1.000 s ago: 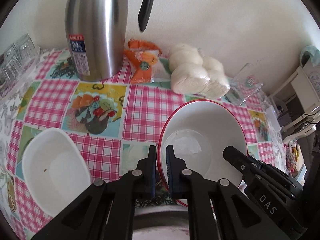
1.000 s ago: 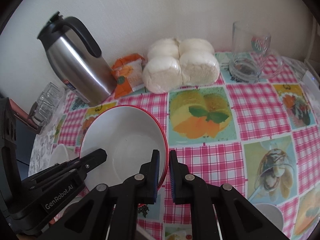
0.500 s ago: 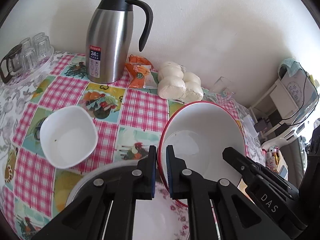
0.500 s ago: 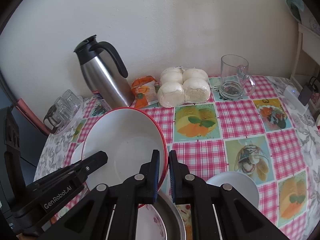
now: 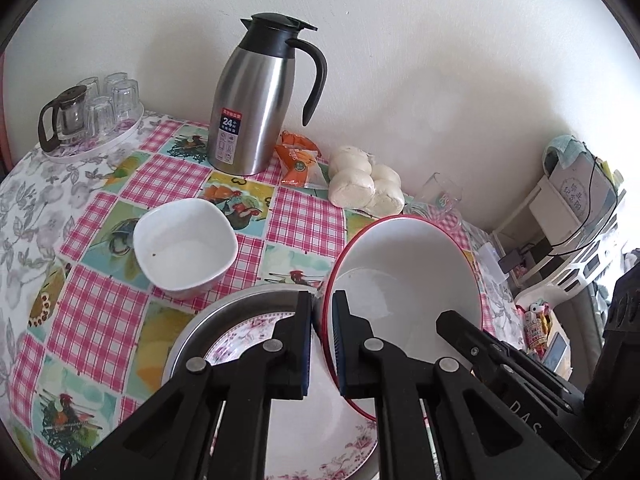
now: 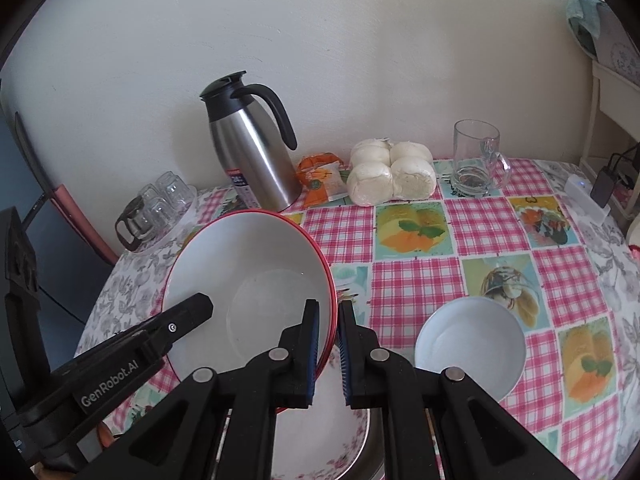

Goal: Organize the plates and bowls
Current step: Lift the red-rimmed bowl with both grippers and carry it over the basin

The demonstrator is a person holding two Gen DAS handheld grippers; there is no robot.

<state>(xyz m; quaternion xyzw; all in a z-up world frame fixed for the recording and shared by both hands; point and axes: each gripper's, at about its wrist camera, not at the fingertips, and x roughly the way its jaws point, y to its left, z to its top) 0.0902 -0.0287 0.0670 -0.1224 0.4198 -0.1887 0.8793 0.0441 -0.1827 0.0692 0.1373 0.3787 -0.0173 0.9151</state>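
Observation:
A large white bowl with a red rim (image 5: 408, 272) (image 6: 248, 272) hangs tilted above the table. My left gripper (image 5: 322, 312) is shut on its left rim and my right gripper (image 6: 328, 320) is shut on its right rim. Under it sits a floral-edged plate (image 5: 320, 452) (image 6: 316, 448) inside a metal pan (image 5: 208, 328). A square white bowl (image 5: 186, 250) stands on the cloth to the left of the pan in the left wrist view. A round white bowl (image 6: 470, 350) stands to the right of my right gripper.
Against the wall stand a steel thermos jug (image 5: 258, 98) (image 6: 250, 148), an orange snack packet (image 5: 298, 160), bagged white buns (image 6: 390, 176) and a glass mug (image 6: 476, 164). A tray of small glasses (image 5: 86, 114) sits at the far left. The table edge drops off at the right.
Both grippers have pulled back and risen with the red-rimmed bowl, so the table looks farther. The pan with the floral plate and the round white bowl have come into view below.

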